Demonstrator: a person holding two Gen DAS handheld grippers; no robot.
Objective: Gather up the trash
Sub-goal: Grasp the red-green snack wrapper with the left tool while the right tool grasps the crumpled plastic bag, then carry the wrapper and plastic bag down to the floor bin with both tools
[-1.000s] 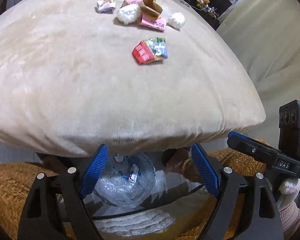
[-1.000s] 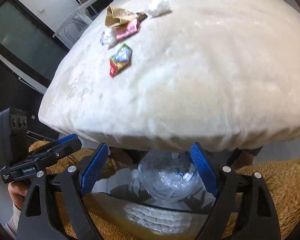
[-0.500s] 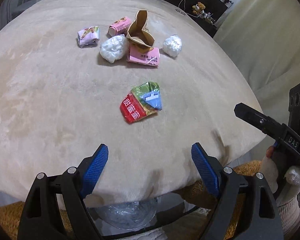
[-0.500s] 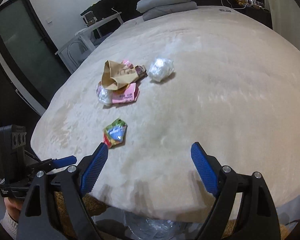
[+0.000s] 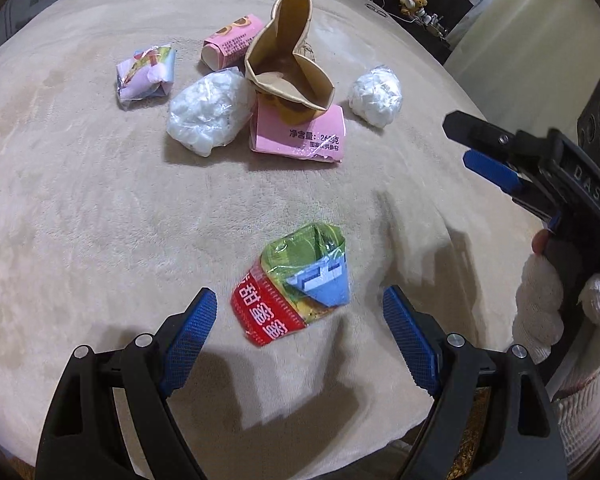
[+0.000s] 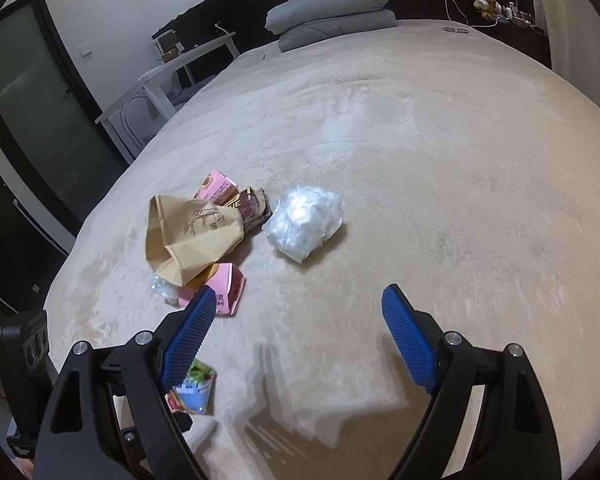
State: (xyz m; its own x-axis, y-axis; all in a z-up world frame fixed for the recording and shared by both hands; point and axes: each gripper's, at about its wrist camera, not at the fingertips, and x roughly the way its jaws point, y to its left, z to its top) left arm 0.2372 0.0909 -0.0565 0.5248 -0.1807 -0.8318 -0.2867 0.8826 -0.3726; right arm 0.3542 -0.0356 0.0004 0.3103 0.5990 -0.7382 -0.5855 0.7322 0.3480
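Left hand-held gripper [image 5: 298, 312] hovers low over the beige bed [image 5: 80, 220] with its blue pads spread wide, empty, the red-and-green wrapper [image 5: 294, 288] lying flat between them. That wrapper's long axis runs diagonally, red end toward the near left, green end toward the far right. Right hand-held gripper [image 6: 296, 312] is also wide open and holds nothing, aimed across the bed toward the far pillows, with the crumpled clear plastic ball [image 6: 304, 228] ahead of it. A white-gloved hand [image 5: 548, 312] grips its handle at the bed's right edge. Farther off, a brown paper bag [image 5: 290, 56] lies on a pink packet [image 5: 300, 132].
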